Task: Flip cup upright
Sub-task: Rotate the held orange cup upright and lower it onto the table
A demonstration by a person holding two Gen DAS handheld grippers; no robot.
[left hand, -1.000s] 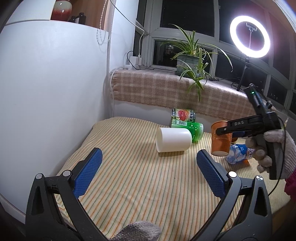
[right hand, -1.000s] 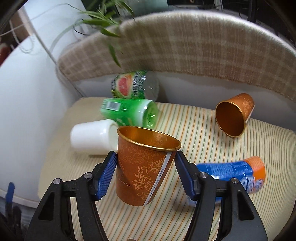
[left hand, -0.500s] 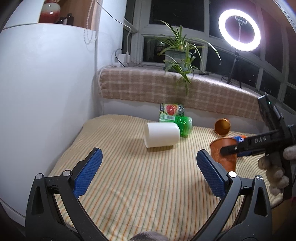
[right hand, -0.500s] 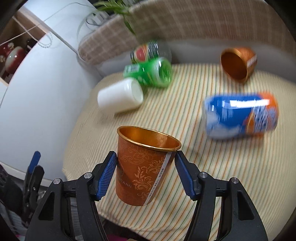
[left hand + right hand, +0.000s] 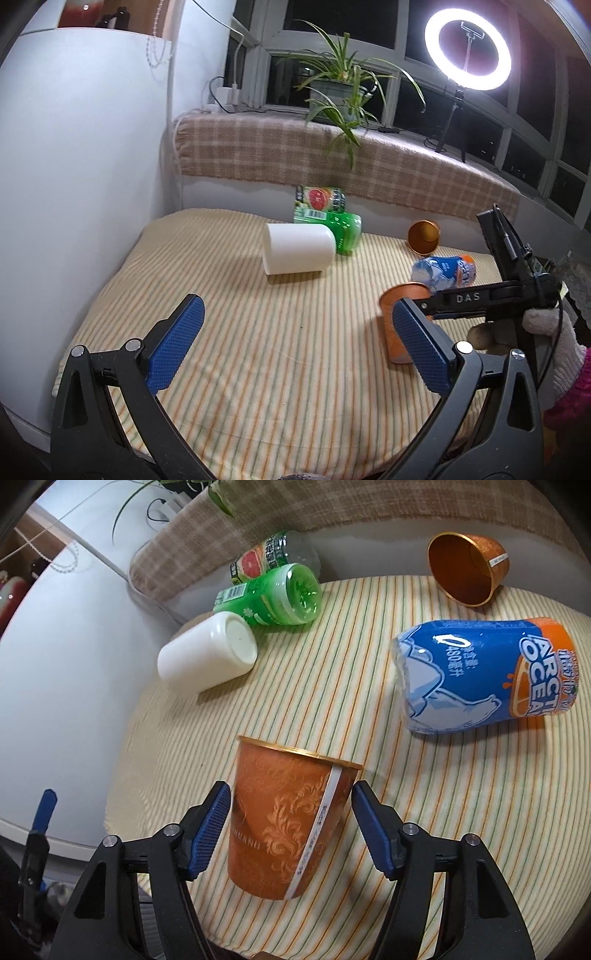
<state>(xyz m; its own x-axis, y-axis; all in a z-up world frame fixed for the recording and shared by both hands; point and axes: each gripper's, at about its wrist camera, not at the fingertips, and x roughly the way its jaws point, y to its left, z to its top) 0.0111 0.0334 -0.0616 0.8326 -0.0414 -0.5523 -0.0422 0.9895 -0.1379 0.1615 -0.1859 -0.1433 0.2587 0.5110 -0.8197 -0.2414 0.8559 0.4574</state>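
1. The left tongs [image 5: 295, 347] hang over the near part of the striped bench [image 5: 236, 354], their blue pads wide apart with nothing between them.
2. A white cup [image 5: 207, 653] lies on its side toward the far left of the bench, its flat bottom facing the right wrist camera.
3. Just behind the white cup lies a green plastic bottle [image 5: 269, 598], also on its side, touching or nearly touching the cup.
4. Behind the green bottle, against the plaid-covered ledge [image 5: 332, 158], lies a clear bottle with a grapefruit label [image 5: 266, 555].
5. On the ledge stands a potted spider plant [image 5: 336, 96], its leaves drooping over the plaid cloth.
6. The orange paper cup [image 5: 291, 823] with a gold rim and scroll pattern stands mouth up near the front of the bench, between the pads of the right tongs [image 5: 291, 830]. In the right wrist view there is a narrow gap between each pad and the cup wall, so the tongs are slightly apart and not squeezing it. In the left wrist view its base appears to rest on the cloth.
7. A blue and orange Arctic Ocean bottle [image 5: 487, 672] lies on its side beyond the cup, to the right.
8. A second orange cup [image 5: 469, 572] lies tipped over at the far right, its mouth facing the cameras.
9. A lit ring light [image 5: 467, 55] stands on the ledge by the window.
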